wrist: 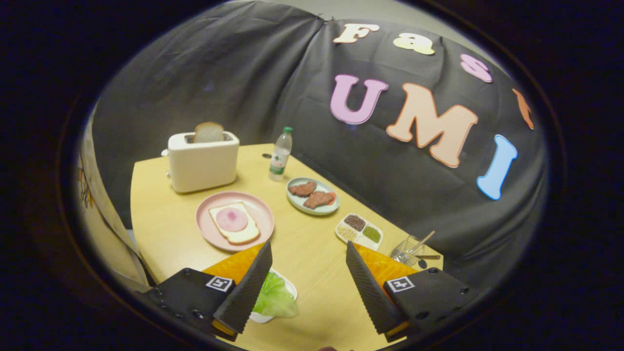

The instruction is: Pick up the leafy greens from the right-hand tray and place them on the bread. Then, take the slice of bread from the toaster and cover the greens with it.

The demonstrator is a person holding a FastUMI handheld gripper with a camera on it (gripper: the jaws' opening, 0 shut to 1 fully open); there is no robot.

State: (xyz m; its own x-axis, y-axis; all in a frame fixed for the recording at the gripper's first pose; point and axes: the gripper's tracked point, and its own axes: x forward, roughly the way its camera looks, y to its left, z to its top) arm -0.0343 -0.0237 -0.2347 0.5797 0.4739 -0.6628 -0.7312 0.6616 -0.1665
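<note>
Gripper [309,278] fingers spread wide, empty. Leafy greens [274,296] sit just beside the left finger, w/ bread [235,224] on a pink plate [209,229] beyond. First step pending: likely shift left, close on greens.

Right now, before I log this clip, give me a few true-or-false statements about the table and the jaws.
1. A slice of bread stands in the toaster. True.
2. The pink plate holds bare bread. False: the bread on it carries a round pink slice.
3. The gripper has its jaws shut on the greens. False: the jaws are open and the greens lie in a white dish by the left finger.
4. A bottle stands beside the toaster. True.
5. The small plate holds green peas. False: two brown pieces.
</note>
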